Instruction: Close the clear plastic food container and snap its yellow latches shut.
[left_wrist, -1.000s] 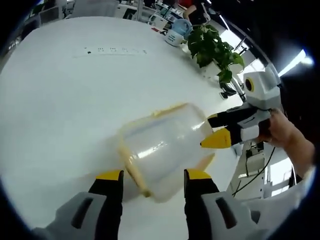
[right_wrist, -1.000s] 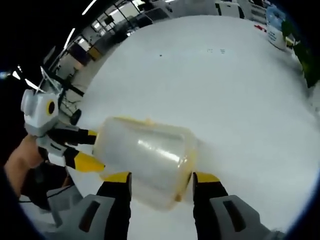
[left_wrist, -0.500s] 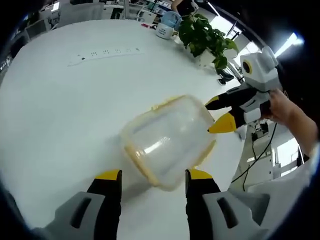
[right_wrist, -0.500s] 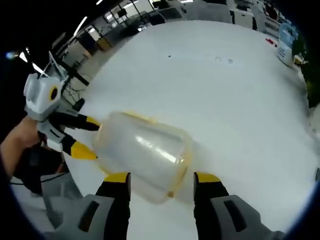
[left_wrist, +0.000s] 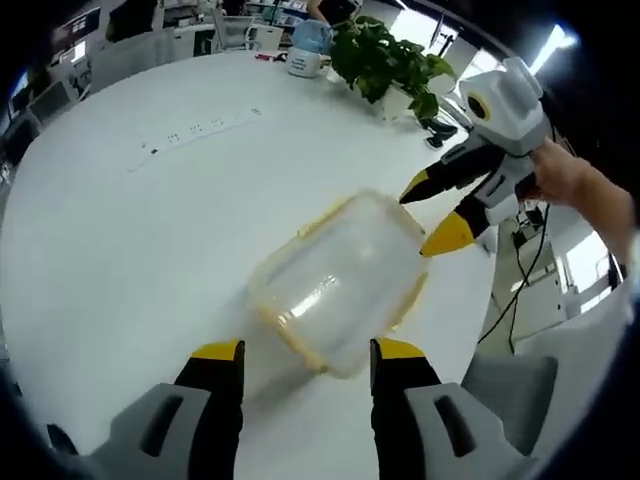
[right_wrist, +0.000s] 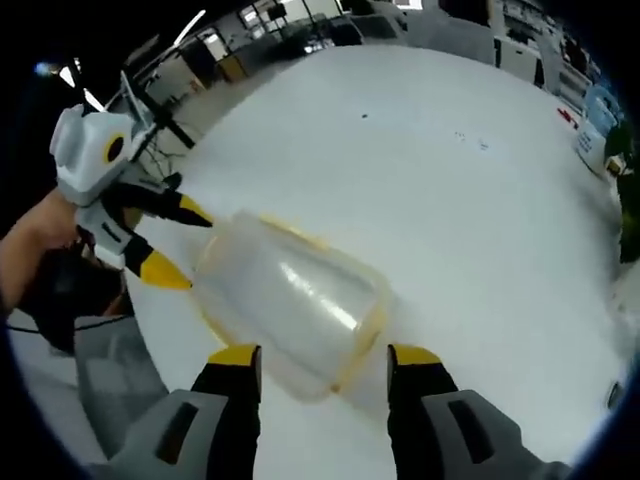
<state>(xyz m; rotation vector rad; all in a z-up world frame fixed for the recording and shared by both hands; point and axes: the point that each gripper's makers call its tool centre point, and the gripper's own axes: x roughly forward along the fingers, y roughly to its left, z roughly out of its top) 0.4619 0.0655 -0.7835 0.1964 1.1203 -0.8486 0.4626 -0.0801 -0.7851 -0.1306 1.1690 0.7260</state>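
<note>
Clear plastic, trimmed in yellow: the food container is lying on the round white table, between the two hand-held tools and near the table's edge. In the left gripper view, the left gripper is pointing at the container from the near side, its yellow-tipped black jaws standing spread apart with the container's near end sitting just beyond the gap; nothing is being clamped. From the far right of that view the right gripper is reaching in, held by a hand, its two yellow tips parted and poised just beside the container's far corner; contact cannot be judged at this angle. In the right gripper view the same container is appearing lengthways, its yellow rim facing the right gripper, whose jaws are likewise standing wide with nothing between them. The left gripper is showing there at the upper left, tips apart and close to the container's far end. Whether the yellow latches are snapped down is hard to say through the fisheye blur. Further back on the table, a white power strip is lying flat, and a leafy potted plant is standing near the far edge beside a pale blue and white pot.
</note>
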